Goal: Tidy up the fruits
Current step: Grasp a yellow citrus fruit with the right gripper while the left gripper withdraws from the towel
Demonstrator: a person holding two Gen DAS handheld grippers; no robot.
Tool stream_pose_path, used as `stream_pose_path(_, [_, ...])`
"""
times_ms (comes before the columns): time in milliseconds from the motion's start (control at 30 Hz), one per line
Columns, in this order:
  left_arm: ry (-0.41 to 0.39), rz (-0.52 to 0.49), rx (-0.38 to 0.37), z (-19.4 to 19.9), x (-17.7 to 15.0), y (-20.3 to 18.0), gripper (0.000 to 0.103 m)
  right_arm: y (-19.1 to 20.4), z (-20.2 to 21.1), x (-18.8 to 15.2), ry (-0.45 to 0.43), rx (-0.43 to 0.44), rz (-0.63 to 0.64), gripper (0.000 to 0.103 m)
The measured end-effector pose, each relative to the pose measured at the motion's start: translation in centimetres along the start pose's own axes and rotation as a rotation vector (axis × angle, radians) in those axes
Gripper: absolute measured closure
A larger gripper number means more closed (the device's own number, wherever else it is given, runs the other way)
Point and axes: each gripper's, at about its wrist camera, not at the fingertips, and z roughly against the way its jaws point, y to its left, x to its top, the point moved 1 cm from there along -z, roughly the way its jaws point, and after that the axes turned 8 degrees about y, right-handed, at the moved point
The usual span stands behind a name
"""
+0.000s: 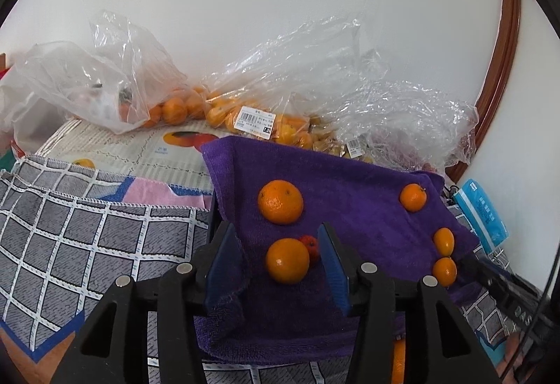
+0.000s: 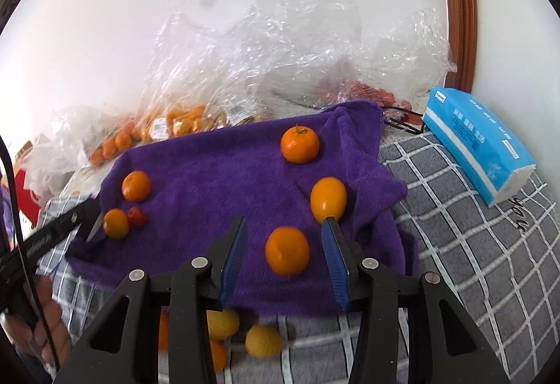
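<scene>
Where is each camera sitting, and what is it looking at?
Left wrist view: sits on the left hand-held gripper, looking forward and down at the purple towel; its open blue fingers frame an orange without touching it.
Right wrist view: sits on the right hand-held gripper, looking down at the same purple towel; its open fingers flank another orange. The person's left hand shows.
Shared: the towel, the oranges, the plastic bags and the blue tissue pack.

our left gripper [image 1: 280, 261] | black plastic frame, blue ribbed pads, silver round bolts | right gripper [image 2: 285, 252] | same build, we think
</scene>
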Motion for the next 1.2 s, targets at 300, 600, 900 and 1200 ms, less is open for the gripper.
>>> stream_pose_path(300, [-0.031,-0.001,-0.005,1.0,0.1,-0.3,0.054,0.6,0.7,-4.5,0.103,0.026,0.078,0.069])
stream_pose_path(600, [-0.099,-0.04,0.002,3.3,0.2,-1.1,0.052,0.0,-0.7,-5.3,0.18,0.079,0.055,0.078])
stream_pose_path(900, [-0.048,-0.121,-0.003,6.6,-2.5,-2.4,0.047,-0.7,1.1,-7.8,0.202,0.035,0.075,0.077])
stream_pose_path(1200, [0.178,-0.108,0.014,5.4,-8.2,-2.0,0.047,-0.9,2.9,-8.5,0.087,-0.046,0.098,0.077])
